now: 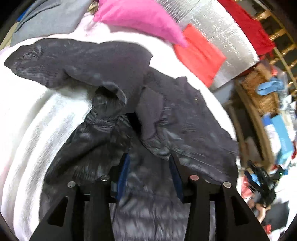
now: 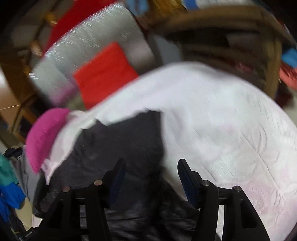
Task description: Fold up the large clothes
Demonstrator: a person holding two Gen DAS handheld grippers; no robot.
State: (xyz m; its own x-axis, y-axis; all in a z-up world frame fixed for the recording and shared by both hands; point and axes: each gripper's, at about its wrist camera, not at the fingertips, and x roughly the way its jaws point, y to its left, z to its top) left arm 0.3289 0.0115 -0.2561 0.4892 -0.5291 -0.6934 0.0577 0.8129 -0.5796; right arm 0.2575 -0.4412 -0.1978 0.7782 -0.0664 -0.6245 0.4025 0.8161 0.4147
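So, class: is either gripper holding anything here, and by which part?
Neither holds anything. The left gripper and right gripper stand open over the dark jacket.

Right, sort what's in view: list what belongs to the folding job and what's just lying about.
For the job:
dark puffer jacket
white bedsheet it lies on
left gripper, fingers apart
right gripper, fingers apart

Lying about:
pink pillow
red cushion
silver mat
grey garment
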